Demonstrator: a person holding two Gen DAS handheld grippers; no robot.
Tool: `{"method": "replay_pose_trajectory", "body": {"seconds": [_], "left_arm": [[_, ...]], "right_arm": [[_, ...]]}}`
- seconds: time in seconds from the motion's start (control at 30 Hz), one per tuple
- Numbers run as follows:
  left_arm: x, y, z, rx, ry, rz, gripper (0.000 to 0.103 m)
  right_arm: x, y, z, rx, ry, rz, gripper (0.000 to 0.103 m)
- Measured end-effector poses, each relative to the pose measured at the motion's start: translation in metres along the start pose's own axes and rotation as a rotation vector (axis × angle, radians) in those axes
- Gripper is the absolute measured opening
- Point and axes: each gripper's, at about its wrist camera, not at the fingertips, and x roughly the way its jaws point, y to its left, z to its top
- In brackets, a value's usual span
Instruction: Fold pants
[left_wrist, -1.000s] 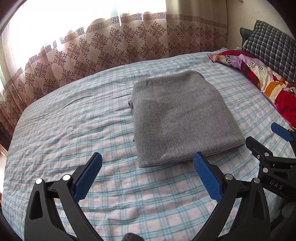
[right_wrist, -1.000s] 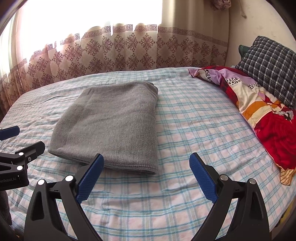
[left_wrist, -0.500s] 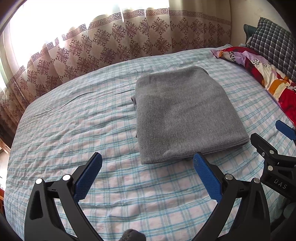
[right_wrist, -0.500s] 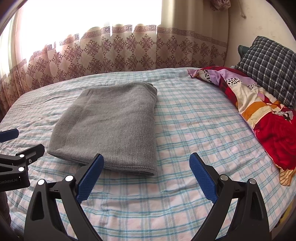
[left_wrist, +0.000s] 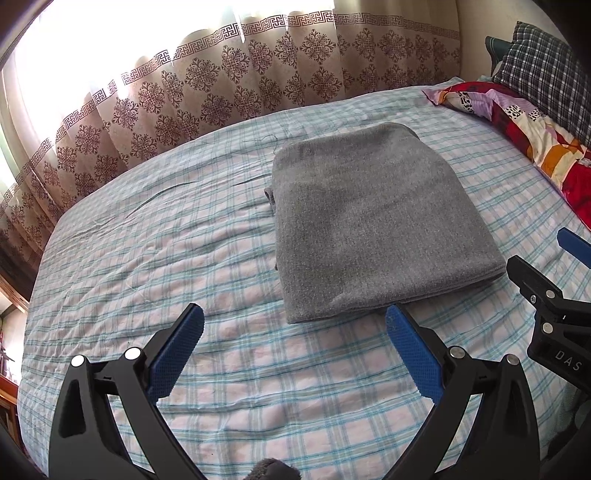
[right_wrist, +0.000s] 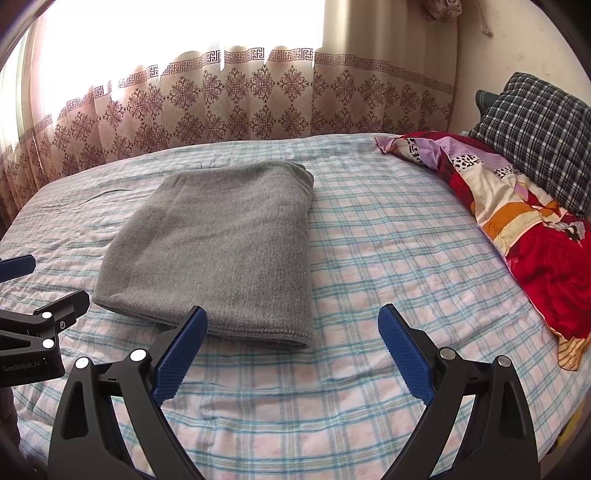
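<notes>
We found the grey pants (left_wrist: 376, 225) already folded into a neat rectangle, lying flat mid-bed on the checked sheet (left_wrist: 147, 258); we judged the folding done, with nothing obvious left. Our left gripper (left_wrist: 293, 347) and right gripper (right_wrist: 291, 345) hung near its near edge, jaws spread apart, holding nothing. We saw no containers, only pillows (right_wrist: 535, 122) far right.

Folded pants (left_wrist: 373, 221) mid-bed (left_wrist: 147, 258), pillows (left_wrist: 546, 74) at right
</notes>
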Motion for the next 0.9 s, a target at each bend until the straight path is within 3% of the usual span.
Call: {"method": "replay_pose_trajectory", "body": {"seconds": [0.9], "left_arm": [[-0.0060,-0.0064,0.0004,0.018,-0.010,-0.002,0.100]], "right_arm": [[0.0013,-0.0010,-0.0002,0.005,0.002,0.000,0.093]]}}
